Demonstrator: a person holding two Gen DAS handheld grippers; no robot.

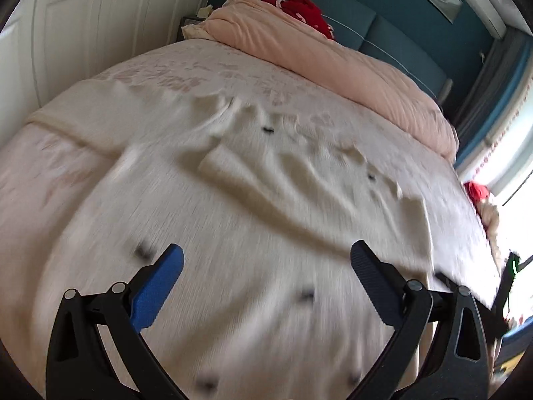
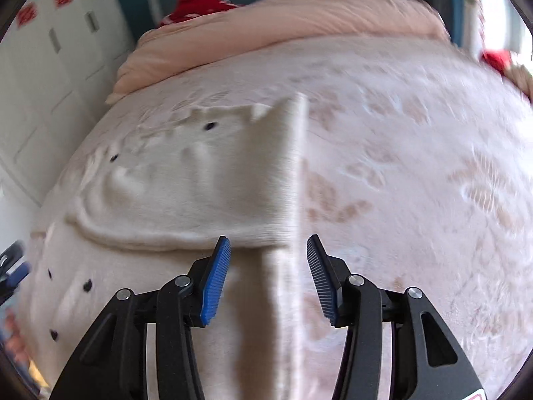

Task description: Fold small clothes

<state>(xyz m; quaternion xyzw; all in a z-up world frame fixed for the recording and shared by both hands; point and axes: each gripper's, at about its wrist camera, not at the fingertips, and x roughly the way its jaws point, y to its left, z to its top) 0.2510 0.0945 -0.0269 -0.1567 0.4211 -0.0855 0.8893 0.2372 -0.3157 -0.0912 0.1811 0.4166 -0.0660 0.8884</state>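
A cream knitted garment with small black spots lies spread on the bed, with a fold running across its middle. It also shows in the right wrist view, where its right edge runs between my fingers. My left gripper is open and empty, hovering above the near part of the garment. My right gripper is open and empty, above the garment's right edge. The other gripper shows at the right rim of the left wrist view. Both views are motion-blurred.
The bed has a pale floral cover. A rolled pink duvet lies at the head, with a red item behind it. Another red item lies at the bed's right edge. White wardrobe doors stand on the left.
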